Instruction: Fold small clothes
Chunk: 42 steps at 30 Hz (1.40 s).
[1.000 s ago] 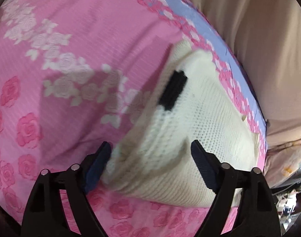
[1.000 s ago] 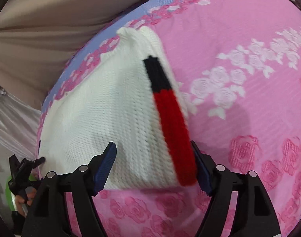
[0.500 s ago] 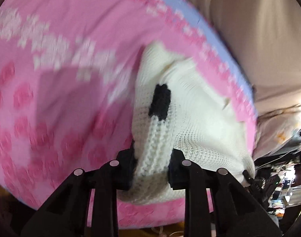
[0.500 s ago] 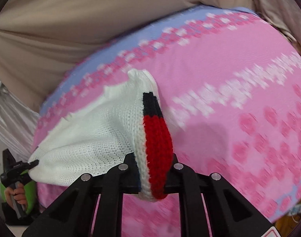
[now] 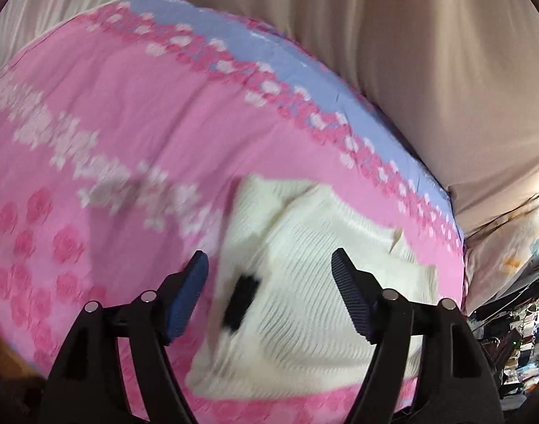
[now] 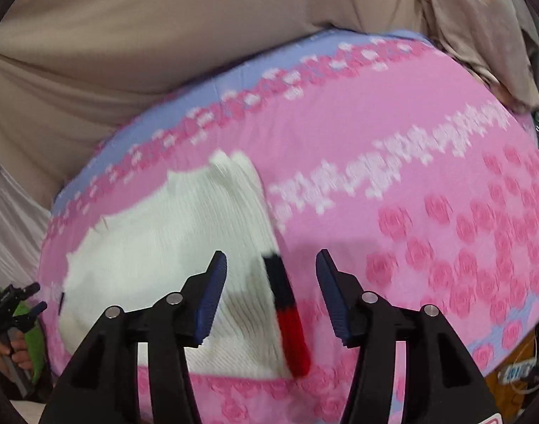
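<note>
**knitfan:** Pink rose-print bedsheet (image 5: 128,113) with beige cloth behind, and the white knit garment (image 5: 304,282) lies flat near the bed's front edge. Both claws spread wide, nothing gripped — left claw (image 5: 269,293) hangs over the knit, right claw (image 6: 271,293) straddles the red-and-black stripe (image 6: 287,314).

**foldbot22:** Looks like between folds to me. Next move probably calls for pinching that striped edge and an opposite corner together. Containers? None visible — no basket or box.
</note>
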Available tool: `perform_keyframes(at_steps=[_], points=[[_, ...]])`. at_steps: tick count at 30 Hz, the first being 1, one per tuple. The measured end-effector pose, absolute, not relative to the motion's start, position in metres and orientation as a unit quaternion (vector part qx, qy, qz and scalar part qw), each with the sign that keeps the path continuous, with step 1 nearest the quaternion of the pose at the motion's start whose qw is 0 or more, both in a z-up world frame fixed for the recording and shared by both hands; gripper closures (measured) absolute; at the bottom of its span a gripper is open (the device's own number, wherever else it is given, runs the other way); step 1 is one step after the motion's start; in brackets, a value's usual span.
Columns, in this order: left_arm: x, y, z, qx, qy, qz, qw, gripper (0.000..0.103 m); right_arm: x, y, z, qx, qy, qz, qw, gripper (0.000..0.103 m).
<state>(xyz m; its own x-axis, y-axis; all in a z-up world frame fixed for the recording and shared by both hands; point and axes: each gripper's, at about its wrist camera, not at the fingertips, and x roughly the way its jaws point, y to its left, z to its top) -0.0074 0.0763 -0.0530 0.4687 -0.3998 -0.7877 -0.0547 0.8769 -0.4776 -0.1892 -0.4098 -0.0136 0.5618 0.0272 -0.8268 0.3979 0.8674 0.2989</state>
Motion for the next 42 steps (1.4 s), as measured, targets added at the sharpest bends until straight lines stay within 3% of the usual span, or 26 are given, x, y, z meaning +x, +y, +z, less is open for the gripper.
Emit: perform_keyframes(at_steps=[6, 7, 8, 9, 11, 12, 17, 22, 25, 28, 32, 33, 35, 36, 37, 40, 42], points=[[0.027, 0.030, -0.087, -0.157, 0.525, -0.081, 0.832, 0.032, -0.117, -0.394, -0.034, 0.201, 0.476, -0.086, 0.852, 0.044], [0.030, 0.026, -0.099, -0.145, 0.535, -0.076, 0.829, 0.044, -0.107, -0.393, -0.040, 0.202, 0.479, -0.085, 0.850, 0.044], [0.033, 0.022, -0.107, -0.136, 0.543, -0.073, 0.825, 0.062, -0.096, -0.391, -0.048, 0.205, 0.483, -0.081, 0.848, 0.044], [0.035, 0.020, -0.114, -0.125, 0.551, -0.064, 0.822, 0.072, -0.088, -0.389, -0.054, 0.206, 0.486, -0.081, 0.846, 0.048], [0.032, 0.023, -0.115, -0.125, 0.543, -0.062, 0.828, 0.095, -0.076, -0.385, -0.065, 0.208, 0.493, -0.082, 0.841, 0.072], [0.033, 0.024, -0.112, -0.134, 0.542, -0.074, 0.826, 0.097, -0.069, -0.382, -0.070, 0.207, 0.499, -0.076, 0.838, 0.096], [0.033, 0.035, -0.081, -0.151, 0.509, -0.076, 0.844, 0.099, -0.062, -0.379, -0.049, 0.195, 0.474, -0.057, 0.857, 0.097], [0.050, 0.041, -0.083, -0.152, 0.509, -0.047, 0.846, 0.099, -0.066, -0.406, -0.009, 0.234, 0.409, -0.057, 0.880, 0.097], [0.058, 0.040, -0.119, -0.133, 0.538, -0.019, 0.832, 0.099, -0.048, -0.419, -0.054, 0.244, 0.467, -0.069, 0.847, 0.097], [0.056, 0.035, -0.117, -0.112, 0.525, -0.020, 0.843, 0.098, -0.040, -0.416, -0.093, 0.230, 0.507, -0.075, 0.828, 0.096], [0.046, 0.046, -0.092, -0.126, 0.521, -0.022, 0.844, 0.095, -0.048, -0.423, -0.071, 0.283, 0.474, -0.072, 0.830, 0.089], [0.041, 0.051, -0.083, -0.135, 0.513, -0.025, 0.848, 0.092, -0.054, -0.422, -0.060, 0.279, 0.465, -0.070, 0.837, 0.089], [0.029, 0.060, -0.067, -0.147, 0.500, -0.038, 0.853, 0.074, -0.075, -0.420, -0.034, 0.270, 0.435, -0.069, 0.857, 0.075], [0.020, 0.064, -0.059, -0.152, 0.493, -0.043, 0.855, 0.067, -0.087, -0.420, -0.027, 0.272, 0.425, -0.070, 0.861, 0.057], [0.014, 0.064, -0.055, -0.154, 0.491, -0.045, 0.856, 0.057, -0.099, -0.419, -0.021, 0.275, 0.416, -0.074, 0.864, 0.047], [-0.007, 0.067, -0.056, -0.160, 0.500, -0.051, 0.849, 0.043, -0.141, -0.415, -0.026, 0.275, 0.419, -0.094, 0.860, 0.047], [-0.021, 0.070, -0.068, -0.160, 0.519, -0.052, 0.838, 0.042, -0.170, -0.411, -0.041, 0.277, 0.440, -0.112, 0.847, 0.047]])
